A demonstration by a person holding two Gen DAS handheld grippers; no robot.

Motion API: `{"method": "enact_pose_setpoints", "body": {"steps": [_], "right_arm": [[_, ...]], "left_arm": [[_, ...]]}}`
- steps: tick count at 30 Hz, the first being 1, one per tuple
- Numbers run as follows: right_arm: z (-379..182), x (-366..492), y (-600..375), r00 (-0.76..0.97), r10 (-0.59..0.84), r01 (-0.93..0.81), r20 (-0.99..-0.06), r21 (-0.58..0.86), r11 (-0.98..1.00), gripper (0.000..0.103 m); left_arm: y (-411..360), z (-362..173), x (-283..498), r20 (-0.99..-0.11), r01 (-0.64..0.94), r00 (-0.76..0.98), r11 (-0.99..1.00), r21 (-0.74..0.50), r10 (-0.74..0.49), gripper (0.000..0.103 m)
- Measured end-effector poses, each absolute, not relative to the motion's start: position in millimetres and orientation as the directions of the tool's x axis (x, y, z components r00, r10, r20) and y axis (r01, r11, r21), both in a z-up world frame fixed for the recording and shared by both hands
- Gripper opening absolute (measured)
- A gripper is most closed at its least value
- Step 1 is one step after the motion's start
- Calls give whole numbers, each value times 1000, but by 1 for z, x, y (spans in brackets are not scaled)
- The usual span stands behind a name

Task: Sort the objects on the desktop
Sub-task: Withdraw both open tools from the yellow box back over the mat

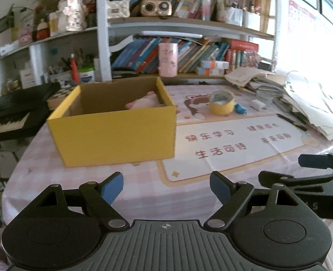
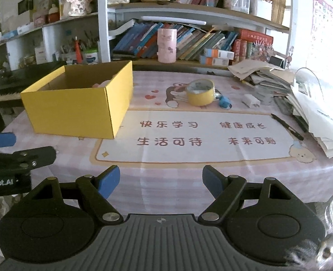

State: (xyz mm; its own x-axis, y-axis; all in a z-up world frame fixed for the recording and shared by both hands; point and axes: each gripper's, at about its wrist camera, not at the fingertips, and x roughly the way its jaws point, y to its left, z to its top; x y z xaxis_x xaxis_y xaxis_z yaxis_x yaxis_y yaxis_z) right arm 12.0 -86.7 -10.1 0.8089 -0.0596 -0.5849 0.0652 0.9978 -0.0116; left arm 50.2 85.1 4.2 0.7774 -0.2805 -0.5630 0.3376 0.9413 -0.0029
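Both grippers empty and spread at the near desk edge; loose items lie ahead and to the right, the box to the left.

The left gripper (image 1: 166,188) and right gripper (image 2: 160,181) each hold their blue pads wide apart with nothing between them. In the right wrist view the yellow tape roll (image 2: 200,94) sits just above frame centre, with the blue clip-like piece (image 2: 225,102) touching its right side, the white charger (image 2: 251,100) further right and the black pen (image 2: 287,126) lying diagonally at right, tip toward upper left. The yellow cardboard box (image 2: 76,110), already holding a pink plush toy (image 1: 143,101), stands upper left. My judgement: the right gripper has the straighter line to the tape.
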Motion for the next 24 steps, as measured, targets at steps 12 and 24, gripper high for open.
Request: {"method": "enact_pose_setpoints", "body": {"steps": [12, 24], "right_arm": [[-12, 20, -120, 778, -138, 158, -613, -22, 987, 80], [-15, 28, -165, 744, -217, 246, -633, -43, 968, 80]], "left_arm": [[47, 2, 70, -570, 421, 744, 907, -4, -348, 86], [-3, -6, 92, -587, 510, 691, 860, -17, -422, 86]]}}
